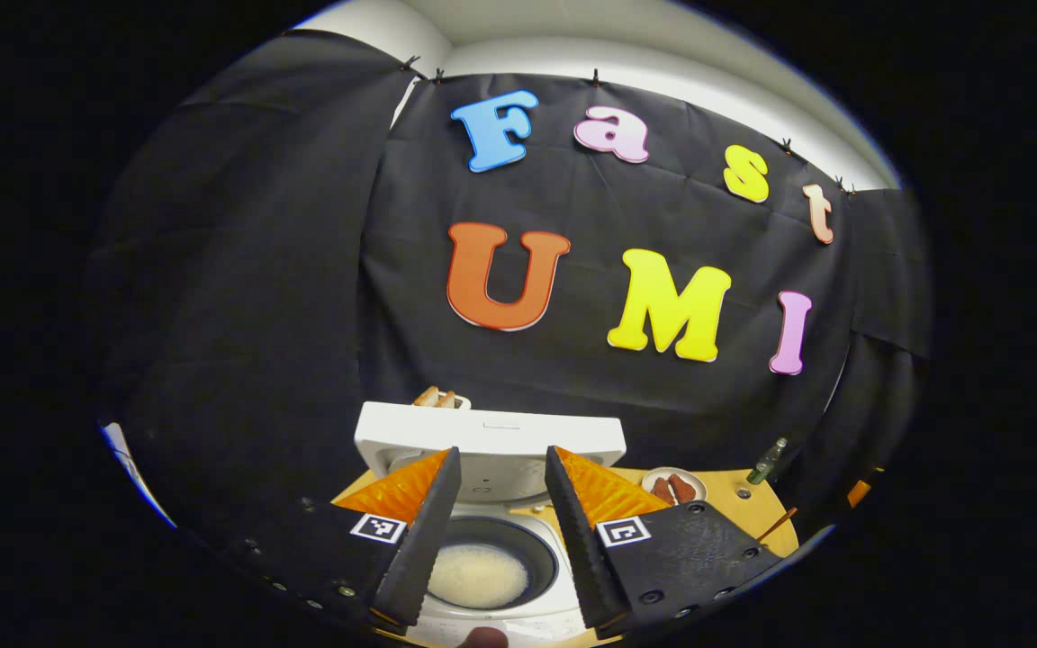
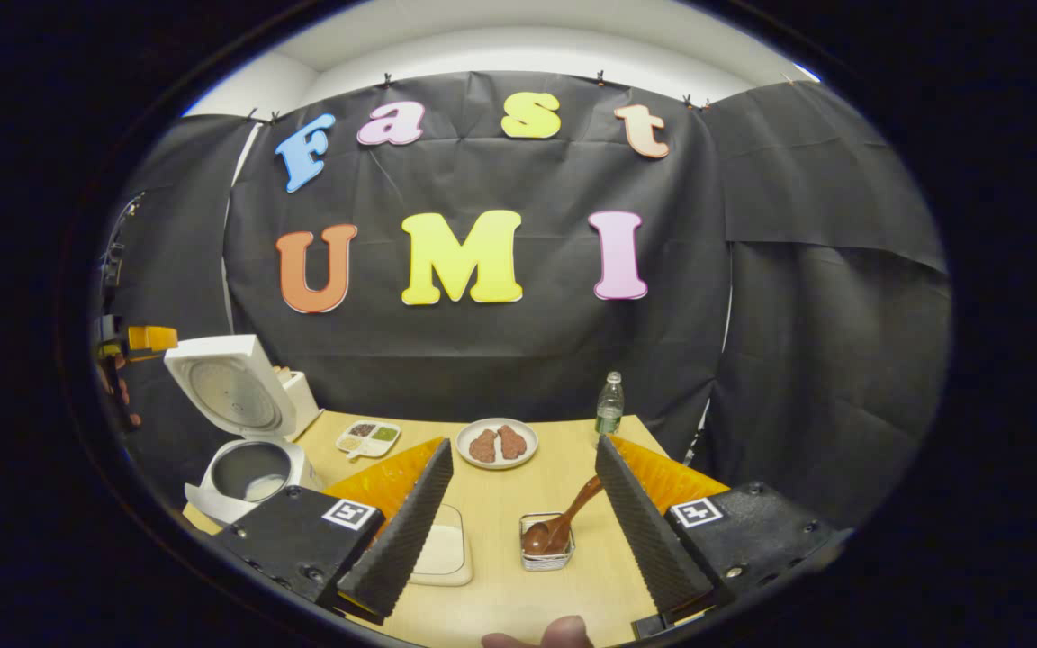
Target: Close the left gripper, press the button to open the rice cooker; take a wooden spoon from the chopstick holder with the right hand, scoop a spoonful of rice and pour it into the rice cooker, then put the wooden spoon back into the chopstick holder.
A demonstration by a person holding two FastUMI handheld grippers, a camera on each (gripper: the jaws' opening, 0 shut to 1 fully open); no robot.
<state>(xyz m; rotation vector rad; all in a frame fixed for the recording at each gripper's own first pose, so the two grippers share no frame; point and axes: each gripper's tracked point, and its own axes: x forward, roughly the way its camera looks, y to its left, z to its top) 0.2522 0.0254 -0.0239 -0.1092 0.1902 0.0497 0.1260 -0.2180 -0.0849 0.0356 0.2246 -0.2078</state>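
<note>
Left gripper (image 1: 500,531) spread, hovering over open rice cooker (image 1: 491,504), rice in pot below. Right gripper (image 2: 523,531) spread, empty; wooden spoon (image 2: 563,522) in chopstick holder (image 2: 546,544) just ahead on table (image 2: 500,495).

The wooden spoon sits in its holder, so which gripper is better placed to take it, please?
Right. The right gripper is open with the wooden spoon just ahead between its fingers; the left gripper hangs over the open rice cooker.
</note>
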